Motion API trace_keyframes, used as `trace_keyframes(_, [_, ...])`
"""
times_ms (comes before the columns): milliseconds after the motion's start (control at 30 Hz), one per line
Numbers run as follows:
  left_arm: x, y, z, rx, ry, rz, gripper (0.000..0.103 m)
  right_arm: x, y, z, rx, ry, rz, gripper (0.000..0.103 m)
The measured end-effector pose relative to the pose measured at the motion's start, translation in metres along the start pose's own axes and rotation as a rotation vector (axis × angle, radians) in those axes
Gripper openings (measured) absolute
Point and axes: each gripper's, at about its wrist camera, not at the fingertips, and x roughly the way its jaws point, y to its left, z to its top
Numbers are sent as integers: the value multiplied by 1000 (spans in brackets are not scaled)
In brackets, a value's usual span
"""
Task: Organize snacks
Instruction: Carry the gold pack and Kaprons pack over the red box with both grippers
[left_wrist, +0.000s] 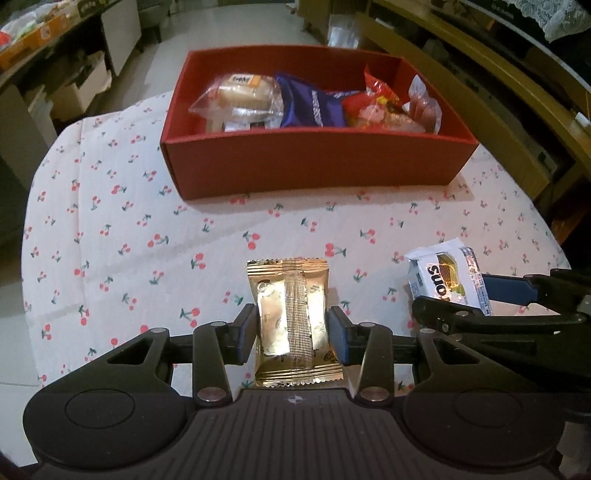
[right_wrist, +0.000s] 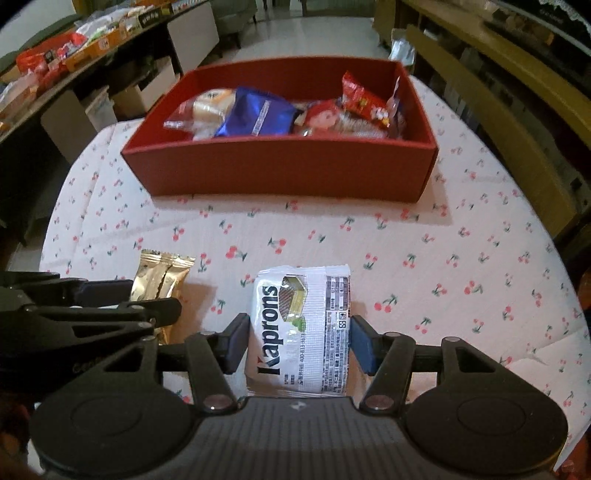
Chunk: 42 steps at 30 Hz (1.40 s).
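Both packets gripped, red box (left_wrist: 317, 166) straight ahead.
Left gripper (left_wrist: 291, 332) clamping gold packet (left_wrist: 291, 317), right gripper (right_wrist: 299, 339) apparently clamping white Kaprons packet (right_wrist: 301, 328), long axes pointing boxward.

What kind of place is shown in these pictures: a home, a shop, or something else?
Probably a room in a home. A table with a cherry-print cloth holds a red box of snacks, tiled floor lies beyond, and a side counter is crowded with more packets. A wooden shelf stands at the right.
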Motion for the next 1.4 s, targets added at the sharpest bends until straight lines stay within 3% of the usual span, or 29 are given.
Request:
trace_keyframes(800, [-20,-11,30,20,-125,18,49,-22,-12,22,52,-137,-7,77])
trace_keyframes(1400, [-20,-12,34,15,-135,13,50,-23,-15,25,54,-153,-15,77])
